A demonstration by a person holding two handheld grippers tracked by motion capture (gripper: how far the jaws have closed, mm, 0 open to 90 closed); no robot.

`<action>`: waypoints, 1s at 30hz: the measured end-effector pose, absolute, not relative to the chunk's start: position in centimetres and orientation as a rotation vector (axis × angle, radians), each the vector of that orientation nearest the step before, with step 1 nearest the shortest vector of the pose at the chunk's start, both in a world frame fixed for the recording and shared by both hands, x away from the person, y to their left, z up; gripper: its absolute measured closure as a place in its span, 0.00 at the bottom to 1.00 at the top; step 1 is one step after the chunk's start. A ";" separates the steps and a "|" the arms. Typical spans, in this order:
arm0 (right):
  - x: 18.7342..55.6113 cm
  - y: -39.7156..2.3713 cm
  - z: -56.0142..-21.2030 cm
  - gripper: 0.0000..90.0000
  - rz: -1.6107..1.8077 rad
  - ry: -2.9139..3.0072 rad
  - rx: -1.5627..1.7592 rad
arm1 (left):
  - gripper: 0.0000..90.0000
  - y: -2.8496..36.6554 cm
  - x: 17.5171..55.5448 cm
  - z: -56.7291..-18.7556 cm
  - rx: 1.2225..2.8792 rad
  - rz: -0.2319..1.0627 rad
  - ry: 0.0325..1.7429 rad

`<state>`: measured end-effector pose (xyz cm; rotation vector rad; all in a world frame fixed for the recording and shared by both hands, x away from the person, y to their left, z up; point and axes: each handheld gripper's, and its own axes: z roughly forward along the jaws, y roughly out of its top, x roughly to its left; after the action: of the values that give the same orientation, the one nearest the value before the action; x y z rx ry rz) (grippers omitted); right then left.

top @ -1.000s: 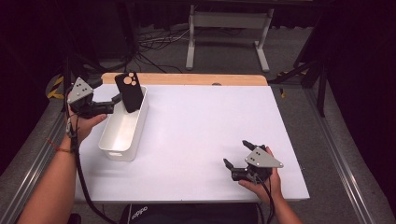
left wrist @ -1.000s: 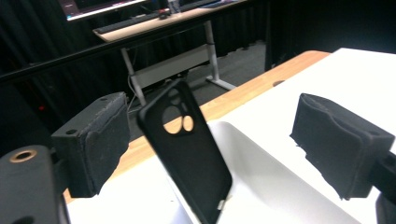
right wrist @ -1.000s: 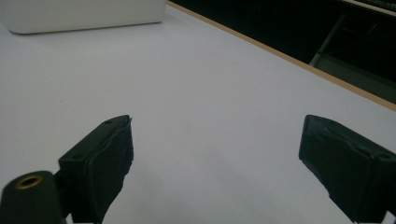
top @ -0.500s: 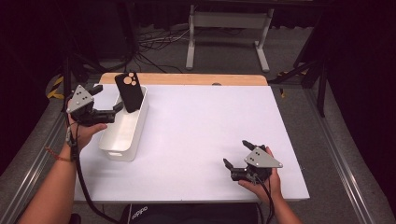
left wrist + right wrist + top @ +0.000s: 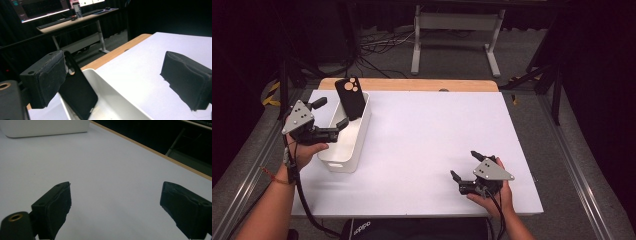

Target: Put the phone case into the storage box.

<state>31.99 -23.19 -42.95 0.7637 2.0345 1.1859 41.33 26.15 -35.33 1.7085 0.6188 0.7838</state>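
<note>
- My left claw (image 5: pixel 343 123) hangs over the long white bin (image 5: pixel 343 162) at the left edge of the tabletop (image 5: pixel 427 145). Its jaws are spread wide with nothing between the pads, and they have just been opening.
- The black phone case (image 5: pixel 351 98) stands in the far end of that bin, near the tabletop's far left corner. It leans back on the bin's end wall, camera cut-out upward.
- From my left claw the case lies just ahead, toward the far edge. In the left gripper view the case (image 5: pixel 79 93) sits beside my left-hand pad (image 5: pixel 46 77), apart from it as far as I can tell.
- Its long axis runs steeply up and tilts toward the far edge, with the broad back facing me.
- My right claw (image 5: pixel 466 172) rests near the near right corner, jaws apart and empty, well away from the bin.
- I judge the left hand is the nearer by far, so any further handling of the case falls to it.
</note>
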 end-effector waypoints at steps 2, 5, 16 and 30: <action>32.0 -23.2 -42.9 0.12 1.187 2.034 0.762 | 0.08 25.8 40.8 -35.4 1.707 0.776 0.603; 32.0 -23.1 -42.9 0.12 1.187 2.034 0.759 | 0.08 25.6 40.5 -35.5 1.707 0.771 0.593; 31.9 -23.1 -42.8 0.12 1.180 2.033 0.754 | 0.08 24.5 38.5 -35.5 1.711 0.772 0.531; 32.1 -23.1 -42.7 0.12 1.186 2.034 0.754 | 0.07 24.1 36.5 -36.4 1.710 0.718 0.484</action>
<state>32.13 -23.09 -42.72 0.7536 2.0340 1.1859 36.46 24.14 -36.38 1.7102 0.4839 0.7183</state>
